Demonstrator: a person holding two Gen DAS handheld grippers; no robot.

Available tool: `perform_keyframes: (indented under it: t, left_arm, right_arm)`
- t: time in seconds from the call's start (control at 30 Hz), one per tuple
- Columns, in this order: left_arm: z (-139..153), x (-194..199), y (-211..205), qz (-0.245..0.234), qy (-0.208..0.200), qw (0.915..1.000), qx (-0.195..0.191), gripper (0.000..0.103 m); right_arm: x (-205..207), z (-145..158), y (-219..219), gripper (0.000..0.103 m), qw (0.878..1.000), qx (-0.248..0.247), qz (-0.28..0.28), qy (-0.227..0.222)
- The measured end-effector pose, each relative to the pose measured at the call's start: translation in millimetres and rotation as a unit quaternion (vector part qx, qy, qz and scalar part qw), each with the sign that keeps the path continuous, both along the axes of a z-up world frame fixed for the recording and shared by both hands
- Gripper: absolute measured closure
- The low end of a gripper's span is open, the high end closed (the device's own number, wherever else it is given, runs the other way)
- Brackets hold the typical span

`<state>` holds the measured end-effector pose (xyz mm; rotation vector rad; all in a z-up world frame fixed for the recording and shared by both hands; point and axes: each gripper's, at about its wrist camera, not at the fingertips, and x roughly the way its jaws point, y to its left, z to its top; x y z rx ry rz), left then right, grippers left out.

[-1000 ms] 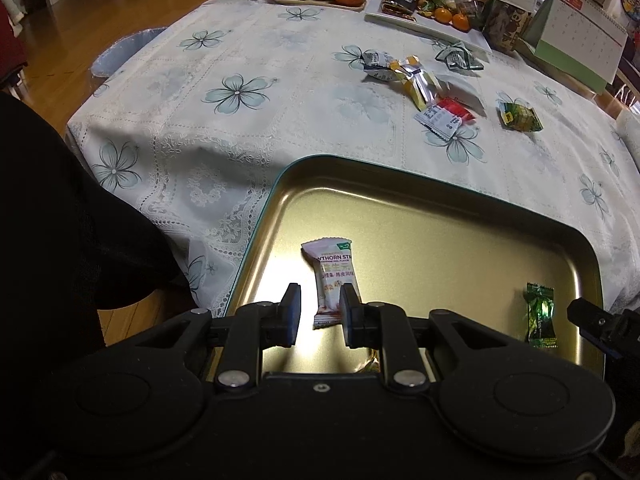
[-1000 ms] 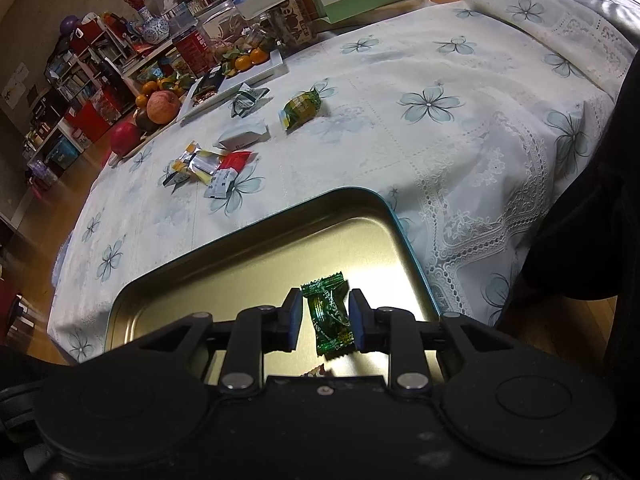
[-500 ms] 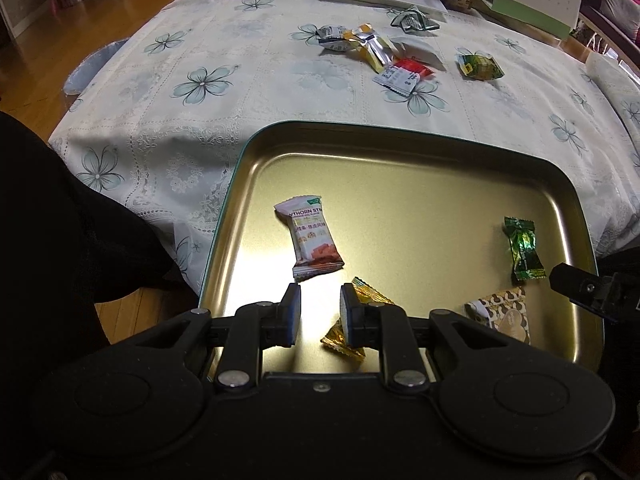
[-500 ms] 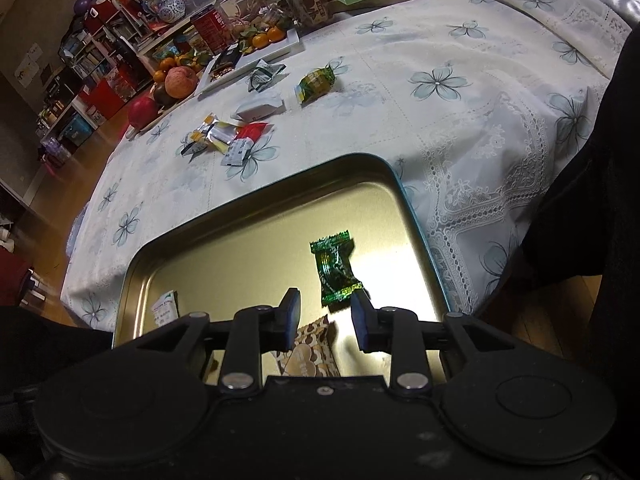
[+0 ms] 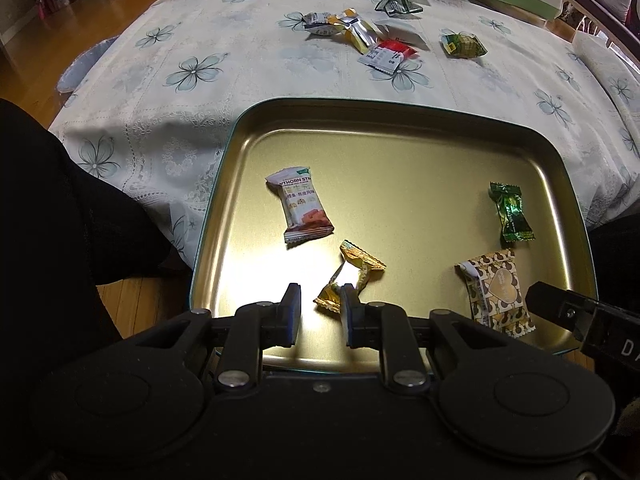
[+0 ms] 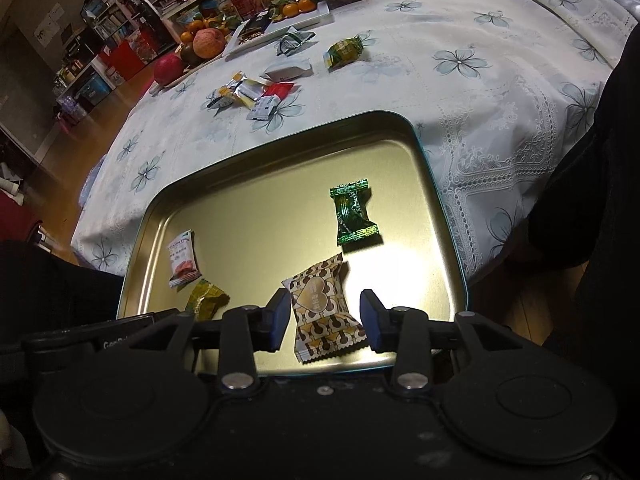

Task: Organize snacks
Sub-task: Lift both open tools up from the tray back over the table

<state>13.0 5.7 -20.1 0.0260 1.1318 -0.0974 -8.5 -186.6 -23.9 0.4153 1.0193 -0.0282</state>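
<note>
Left wrist view
- Tray (image 5: 400, 116): gold tin with a teal rim, at the near edge of the table (image 5: 240, 92), which wears a white flowered cloth.
- Left claw (image 5: 320, 314): jaws close together with only a narrow gap, nothing gripped; it hovers over the tray's near edge.
- Gold sweet (image 5: 354, 276): crumpled wrapper on the tray floor just past the claw's right finger, long axis slanting from near left to far right.
- White packet (image 5: 300, 210): flat in the tray's left half, long axis running away from the camera, slightly tilted, printed top at the far end.
- Green sweet (image 5: 511, 212): near the tray's right wall, long axis roughly front to back.
- Heart packet (image 5: 496, 292): brown and cream pattern, near right corner, lengthwise front to back.
- Loose snacks (image 5: 360, 30): a scatter of wrappers on the cloth beyond the tray.

Right wrist view
- Right claw (image 6: 325, 316): jaws have just been opening and stand clearly apart; the heart packet (image 6: 322, 308) lies between them on the tray (image 6: 420, 136) floor, pads not pressing it, its long axis pointing away from the claw.
- Green sweet (image 6: 353, 212): farther in, lengthwise nearly in line with the heart packet, apart from it.
- White packet (image 6: 183, 258): by the tray's left wall.
- Gold sweet (image 6: 206, 300): just in front of the white packet.
- Loose snacks (image 6: 256, 94): on the cloth past the tray.
</note>
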Motion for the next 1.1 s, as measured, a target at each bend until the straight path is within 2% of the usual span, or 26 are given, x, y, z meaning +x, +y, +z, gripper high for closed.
perform_keyframes:
  t: [0.27, 0.47, 0.67, 0.9, 1.1]
  left_arm:
    - [-1, -5, -3, -0.008, 0.006, 0.9999, 0.007, 0.075]
    - [-1, -7, -5, -0.014, 0.012, 0.9998, 0.008, 0.075]
    - [-2, -7, -5, -0.014, 0.016, 0.9997, 0.01, 0.075]
    - [-3, -9, -5, -0.022, 0.026, 0.9994, 0.005, 0.075]
    - [-4, -9, -8, -0.036, 0.028, 0.9989, 0.007, 0.069]
  right_arm:
    - [-4, 2, 4, 0.059, 1.0, -0.017, 0.001, 0.004]
    - [-3, -3, -2, 0.059, 1.0, 0.001, -0.008, 0.03]
    - [-3, -3, 3, 0.056, 0.998, -0.043, 0.0, 0.034]
    - [1, -6, 4, 0.054, 0.999, -0.024, 0.021, 0.042]
    - [5, -10, 5, 0.056, 0.998, -0.012, 0.025, 0.06]
